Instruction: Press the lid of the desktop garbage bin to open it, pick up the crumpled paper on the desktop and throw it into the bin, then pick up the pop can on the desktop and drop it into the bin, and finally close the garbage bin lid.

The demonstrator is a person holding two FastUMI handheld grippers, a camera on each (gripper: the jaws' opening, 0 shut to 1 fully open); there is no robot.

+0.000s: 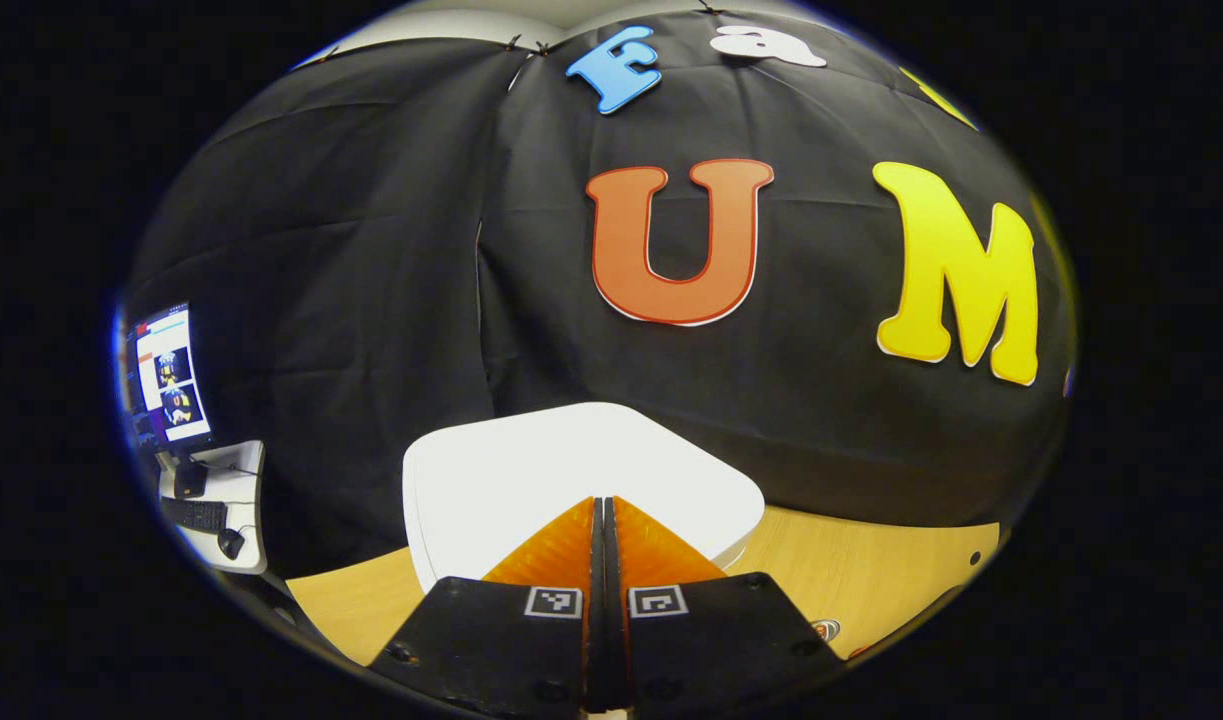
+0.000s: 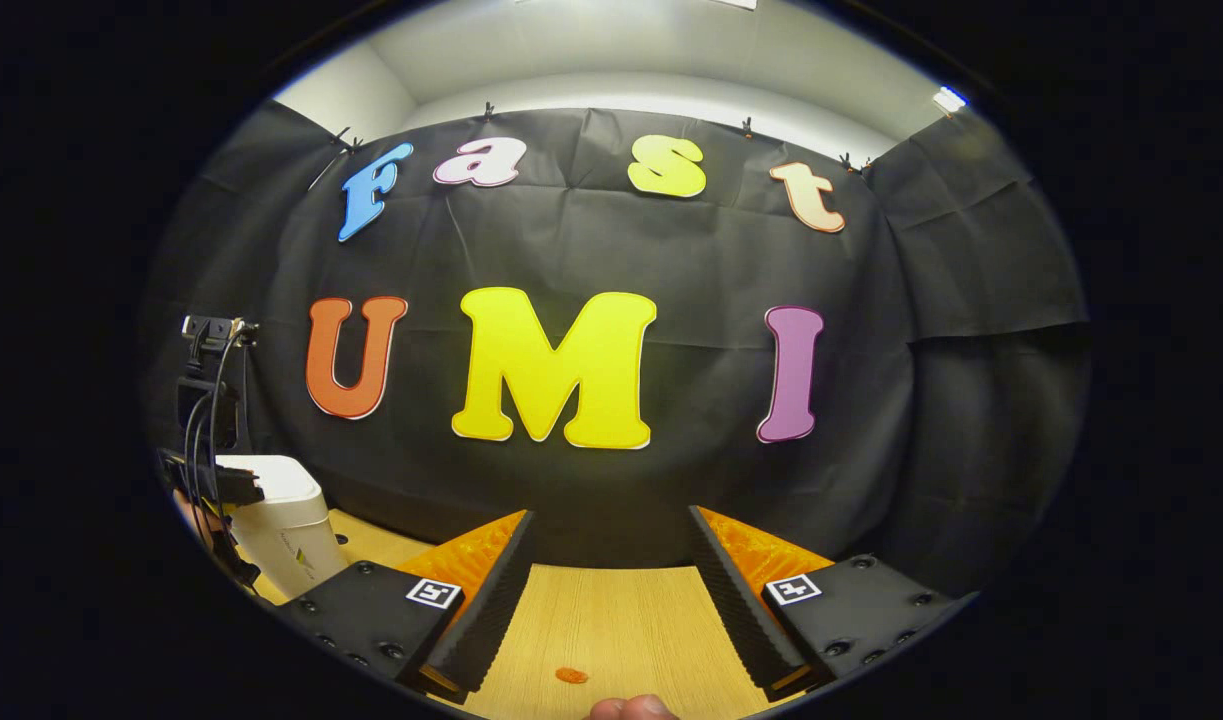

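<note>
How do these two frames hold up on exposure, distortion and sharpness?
Left gripper view: bin lid blown out to flat white, fisheye bends the table edge, left gripper sharp. Right gripper view: even light, bright ceiling strip on top, cloth wall bulges, right gripper crisp.

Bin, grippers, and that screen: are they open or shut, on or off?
Garbage bin: lid down, shut.
Left gripper: fingers shut together, nothing between them, tips over the bin's lid.
Right gripper: open, nothing between its fingers, above the wooden desktop.
Monitor: switched on, on a side desk.
</note>
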